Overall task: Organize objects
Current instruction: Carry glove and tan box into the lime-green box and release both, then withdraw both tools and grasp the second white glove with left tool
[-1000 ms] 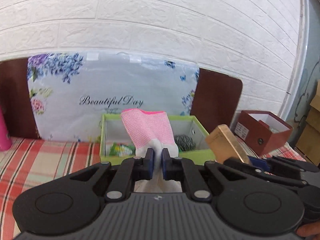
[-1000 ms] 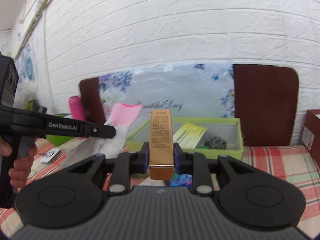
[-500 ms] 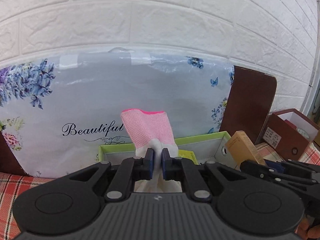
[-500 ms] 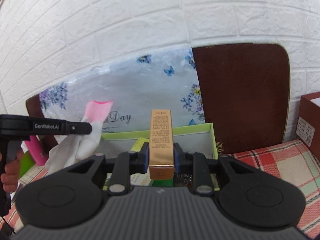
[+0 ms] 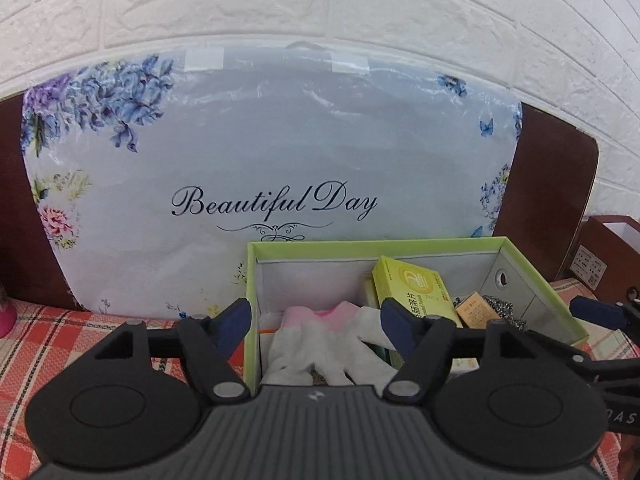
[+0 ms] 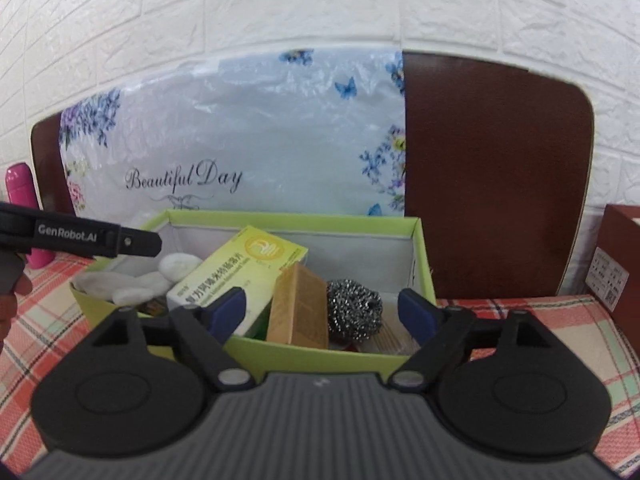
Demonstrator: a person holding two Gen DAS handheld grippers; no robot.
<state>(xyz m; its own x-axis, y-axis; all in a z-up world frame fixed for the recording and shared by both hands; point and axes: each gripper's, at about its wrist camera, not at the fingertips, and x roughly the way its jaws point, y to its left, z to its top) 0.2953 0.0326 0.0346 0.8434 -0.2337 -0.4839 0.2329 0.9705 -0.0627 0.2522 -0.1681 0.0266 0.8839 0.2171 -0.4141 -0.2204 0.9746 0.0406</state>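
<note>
Hovering over the open lime-green cardboard box (image 5: 520,245), both grippers are standing released.

Having just been opening, the left gripper (image 5: 316,322) is gaping above the white-and-pink knitted glove (image 5: 328,340), now lying loose inside the box's left end; the right gripper (image 6: 326,312), likewise just opened, is framing the tan cardboard carton (image 6: 298,306), which is leaning in the box between a yellow-green medicine packet (image 6: 236,272) and a steel-wool scourer (image 6: 354,306).

You've got bright, even light, soft shadows only. Glare on the plastic-wrapped floral panel (image 5: 272,148). Fisheye bends the brick wall (image 6: 320,4) w/ dark corners. Right view slightly soft; no motion blur.
</note>
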